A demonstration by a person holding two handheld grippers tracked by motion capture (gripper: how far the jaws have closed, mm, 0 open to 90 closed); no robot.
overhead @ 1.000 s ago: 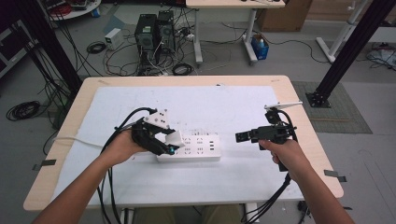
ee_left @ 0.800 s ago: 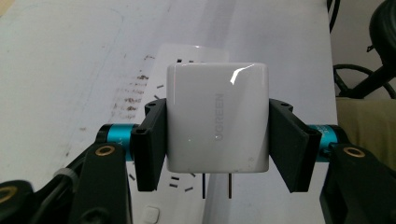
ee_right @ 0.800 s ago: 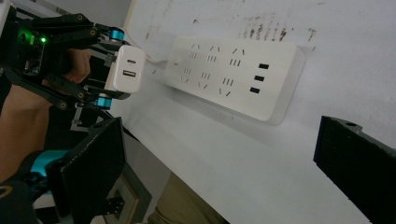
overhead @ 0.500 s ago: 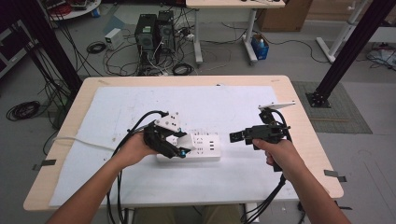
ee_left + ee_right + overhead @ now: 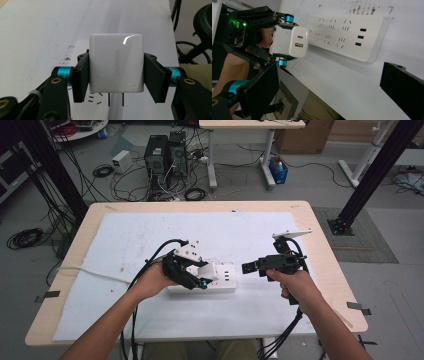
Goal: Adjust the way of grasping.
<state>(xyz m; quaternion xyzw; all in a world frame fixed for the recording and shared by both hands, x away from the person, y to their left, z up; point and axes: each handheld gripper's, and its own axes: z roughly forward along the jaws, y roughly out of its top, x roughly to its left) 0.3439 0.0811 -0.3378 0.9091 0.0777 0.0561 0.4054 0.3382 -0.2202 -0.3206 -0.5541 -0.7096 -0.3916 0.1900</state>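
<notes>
A white power strip [image 5: 220, 281] lies on the white mat in front of the person. My left gripper [image 5: 196, 274] is shut on a white UGREEN charger [image 5: 116, 65], which it holds over the strip's left end. The charger's two prongs [image 5: 116, 99] point down at the strip's sockets [image 5: 94, 98], a little above them. In the right gripper view the charger [image 5: 291, 42] shows its two USB ports, with the strip [image 5: 348, 35] behind it. My right gripper [image 5: 251, 267] hovers open to the right of the strip, its jaws pointing left and holding nothing.
The strip's white cord [image 5: 95, 272] runs off to the table's left edge. A white mat [image 5: 150, 235] covers most of the wooden table [image 5: 320, 235]. Black cables trail from both grippers over the near edge.
My left gripper has carried the charger to the right, over the strip's left end. My right gripper has edged slightly left toward the strip.
</notes>
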